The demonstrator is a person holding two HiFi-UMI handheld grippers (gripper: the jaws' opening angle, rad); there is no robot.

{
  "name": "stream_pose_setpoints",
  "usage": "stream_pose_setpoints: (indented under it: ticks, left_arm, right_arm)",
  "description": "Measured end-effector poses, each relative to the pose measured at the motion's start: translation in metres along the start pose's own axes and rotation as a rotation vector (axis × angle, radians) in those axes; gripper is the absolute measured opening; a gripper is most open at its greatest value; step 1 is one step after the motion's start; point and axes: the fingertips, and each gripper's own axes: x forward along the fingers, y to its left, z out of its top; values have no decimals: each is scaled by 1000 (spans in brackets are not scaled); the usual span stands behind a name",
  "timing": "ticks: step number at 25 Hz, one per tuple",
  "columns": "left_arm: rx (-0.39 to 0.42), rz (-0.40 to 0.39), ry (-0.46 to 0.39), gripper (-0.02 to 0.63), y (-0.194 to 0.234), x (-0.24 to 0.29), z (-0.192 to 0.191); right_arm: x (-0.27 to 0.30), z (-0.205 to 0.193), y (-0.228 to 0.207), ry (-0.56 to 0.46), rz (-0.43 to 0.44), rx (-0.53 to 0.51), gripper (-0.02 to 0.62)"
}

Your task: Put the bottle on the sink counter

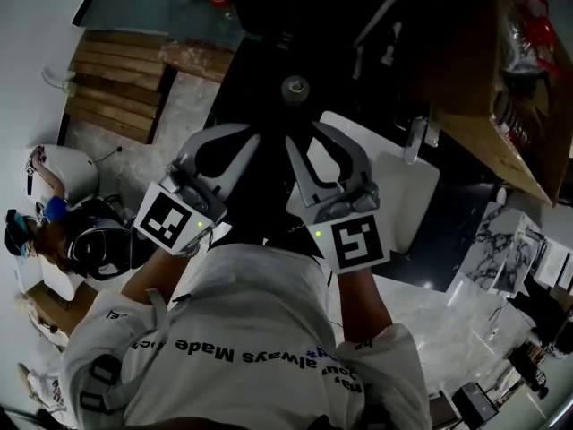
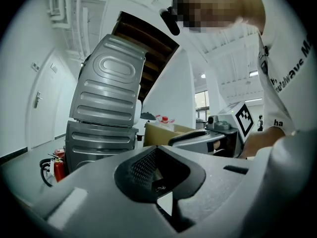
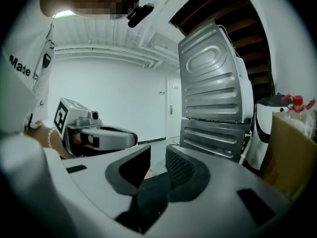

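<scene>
Nearest, at 6 o'clock, shirt front (image 1: 242, 330). Beyond it, left tongs (image 1: 255, 134) pressed together, right tongs (image 1: 304, 134) slightly spread, both empty. Round grey object (image 1: 294, 88) on dark worktop (image 1: 269, 43) at 12 o'clock; whether it is the bottle cannot be told.

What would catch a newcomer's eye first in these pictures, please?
In the head view, two grippers are held side by side before the person's chest: the left gripper with jaws together, the right gripper with jaws slightly apart and empty. Below them a white board lies on a dark surface. In both gripper views a large grey ribbed metal panel looms ahead.
</scene>
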Motion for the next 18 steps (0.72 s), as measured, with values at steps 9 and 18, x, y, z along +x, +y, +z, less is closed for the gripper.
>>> stream_pose_setpoints:
  ticks: [9,18]
  left_arm:
    - [21,-33,-52,3,-39,-40,43]
    - [44,-73,-97,3,-71,-58,73]
  right_arm:
    - [-53,58,41,-77,7,19,45]
    - [-82,91,65,-121,-1,22,27]
